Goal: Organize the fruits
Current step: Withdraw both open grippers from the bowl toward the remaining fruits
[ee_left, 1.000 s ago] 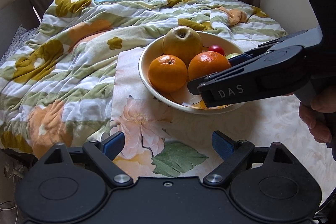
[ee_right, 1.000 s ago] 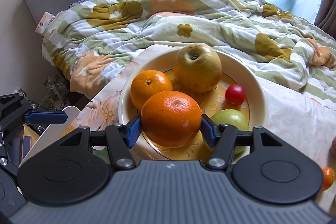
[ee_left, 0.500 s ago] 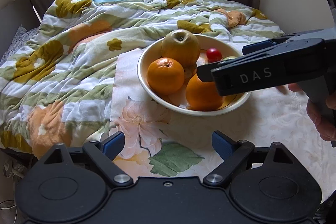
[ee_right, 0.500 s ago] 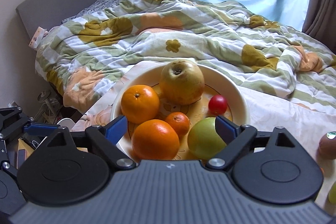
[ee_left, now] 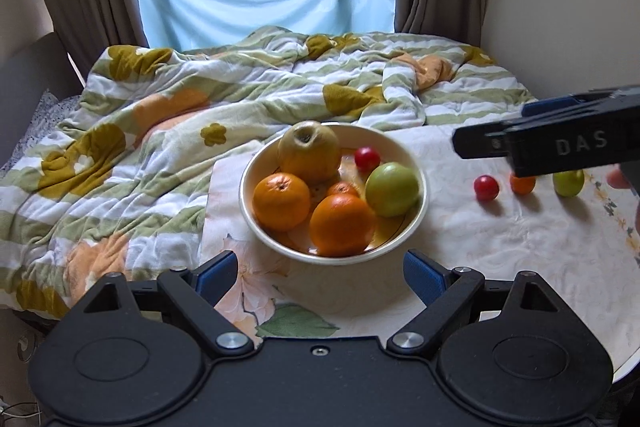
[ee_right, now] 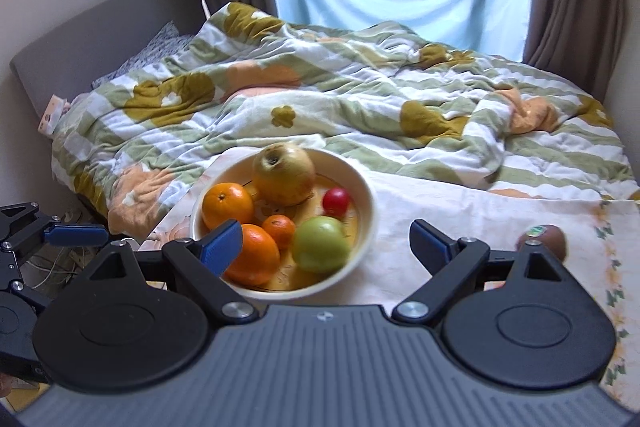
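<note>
We see our left tool (ee_left: pixel 320 273) hanging low over the near edge of the desk (ee_left: pixel 500 247), which is covered with a white floral cloth, its blue-padded fingers spread wide with nothing between them. Our right tool (ee_right: pixel 326 241) is likewise wide open and holds nothing; in the left wrist view it shows as a black body marked "DAS" at the right, above the desk and apart from the bowl. The round cream ceramic bowl (ee_left: pixel 418 215) sits on the cloth just beyond the left tool, near the desk edge that meets the bed. Inside it lie a large yellow-brown pear-like fruit (ee_left: pixel 309 151) at the back, a big orange (ee_left: pixel 281 201) at the left, a second big orange (ee_left: pixel 342 225) at the front, a small tangerine (ee_left: pixel 342 189) between them, a green apple (ee_left: pixel 392 189) at the right and a small red cherry tomato (ee_left: pixel 367 158) behind the apple. Out on the cloth, well to the right of the bowl, we see three loose fruits in a row: a small red tomato (ee_left: pixel 486 187), a small orange fruit (ee_left: pixel 522 184) and a small green fruit (ee_left: pixel 568 183), the last two partly hidden by the right tool. In the right wrist view a brown kiwi with a sticker (ee_right: pixel 544 241) lies on the cloth beside that tool's right finger. A striped floral quilt (ee_left: pixel 200 115) covers the bed behind the desk.
</note>
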### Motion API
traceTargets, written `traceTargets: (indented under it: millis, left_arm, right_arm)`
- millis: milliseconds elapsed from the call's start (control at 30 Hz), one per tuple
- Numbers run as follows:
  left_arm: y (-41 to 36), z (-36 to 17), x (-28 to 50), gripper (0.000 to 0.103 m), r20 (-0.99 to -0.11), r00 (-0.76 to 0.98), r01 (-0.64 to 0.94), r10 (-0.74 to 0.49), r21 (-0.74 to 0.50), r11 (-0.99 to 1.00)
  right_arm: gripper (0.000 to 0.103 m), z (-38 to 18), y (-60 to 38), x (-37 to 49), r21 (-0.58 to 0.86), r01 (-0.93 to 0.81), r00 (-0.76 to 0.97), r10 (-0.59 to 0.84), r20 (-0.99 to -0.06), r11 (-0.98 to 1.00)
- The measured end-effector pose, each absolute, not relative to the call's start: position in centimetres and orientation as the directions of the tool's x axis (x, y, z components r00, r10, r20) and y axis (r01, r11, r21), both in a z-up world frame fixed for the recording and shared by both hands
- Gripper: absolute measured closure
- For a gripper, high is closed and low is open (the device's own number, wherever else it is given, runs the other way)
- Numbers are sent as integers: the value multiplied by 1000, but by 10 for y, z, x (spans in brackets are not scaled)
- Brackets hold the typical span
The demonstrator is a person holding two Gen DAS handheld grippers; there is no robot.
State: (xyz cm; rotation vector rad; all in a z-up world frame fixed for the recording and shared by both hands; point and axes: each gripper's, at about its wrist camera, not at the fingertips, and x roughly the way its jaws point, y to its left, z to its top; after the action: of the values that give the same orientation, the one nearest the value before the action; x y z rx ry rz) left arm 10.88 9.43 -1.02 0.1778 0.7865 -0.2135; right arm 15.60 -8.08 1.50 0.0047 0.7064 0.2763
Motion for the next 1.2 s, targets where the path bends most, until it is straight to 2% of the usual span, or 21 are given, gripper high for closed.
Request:
traceTargets:
  millis: [567, 1033, 1200]
  left_arm:
    - [-25, 2, 72, 10, -681, 727, 188, -81, 84, 979]
    - [-95, -50, 138, 11, -717, 690, 267, -102, 121, 956]
    - [-106, -73, 167, 15, -751, 652, 308, -104, 138, 941]
  right_arm:
    - [0, 21, -234, 95, 61, -213, 745, 203, -635, 975]
    - [0, -39, -307, 122, 89, -93, 699, 128, -703, 992]
    - [0, -56, -312, 140, 120, -47, 685, 120, -719, 992]
